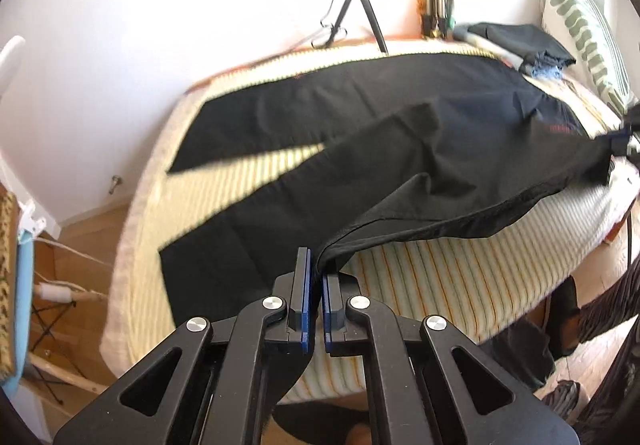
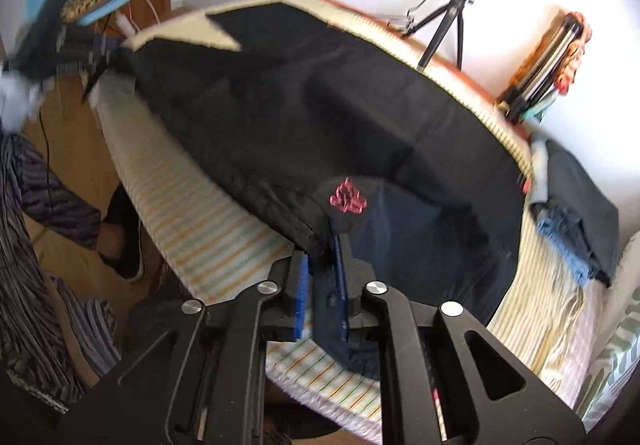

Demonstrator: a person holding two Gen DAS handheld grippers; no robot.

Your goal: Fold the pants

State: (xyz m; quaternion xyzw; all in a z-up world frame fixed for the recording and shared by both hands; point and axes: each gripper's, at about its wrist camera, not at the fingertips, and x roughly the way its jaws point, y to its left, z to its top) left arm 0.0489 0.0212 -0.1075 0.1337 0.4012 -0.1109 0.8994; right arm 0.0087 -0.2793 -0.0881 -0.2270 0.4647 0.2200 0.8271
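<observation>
- Black pants [image 1: 320, 133] lie spread across the striped bed [image 1: 432, 269], filling the frame's middle, legs fanning toward the left; laid flat like this they are ready to be folded lengthwise.
- Left gripper [image 1: 316, 281] is clamped on a hem corner at lower centre, the cloth rising from between its fingers, probably to carry one leg over the other.
- Right gripper [image 2: 322, 265] pinches the waistband near a red logo [image 2: 348, 197], anchoring that end.
</observation>
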